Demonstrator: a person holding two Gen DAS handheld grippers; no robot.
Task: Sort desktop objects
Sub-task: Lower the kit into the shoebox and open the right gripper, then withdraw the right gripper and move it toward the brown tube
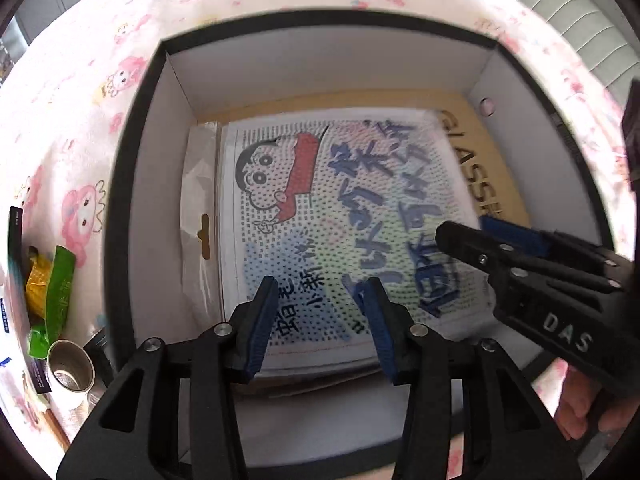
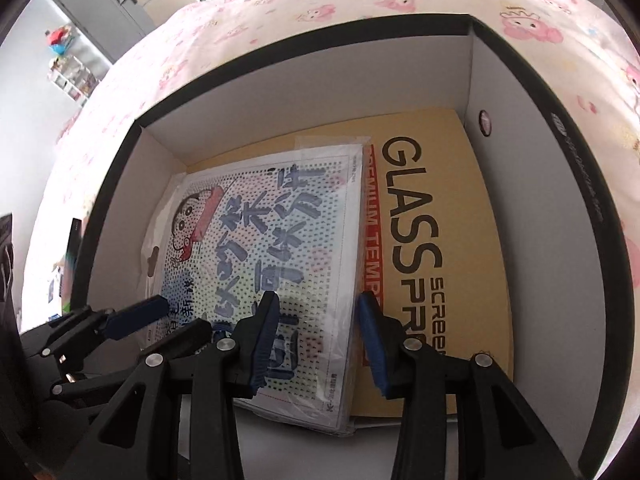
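Note:
A black-rimmed box (image 1: 132, 184) with white inner walls stands on the pink cloth. Inside lies a flat cartoon-printed packet (image 1: 320, 200) in clear wrap, resting on a tan "GLASS" screen-protector pack (image 2: 448, 232). My left gripper (image 1: 322, 320) hovers open over the packet's near edge, with nothing between its fingers. My right gripper (image 2: 318, 312) is open too, above the packet's (image 2: 272, 264) right edge, holding nothing. It reaches in from the right in the left wrist view (image 1: 472, 232). The left gripper (image 2: 168, 322) shows at the left of the right wrist view.
Pink cartoon-print cloth (image 1: 80, 128) covers the surface around the box. To the left of the box lie a green and yellow snack packet (image 1: 56, 284) and a metal cup (image 1: 70, 372). A hand (image 1: 580, 408) holds the right gripper. A grey cabinet (image 2: 100, 8) stands far back.

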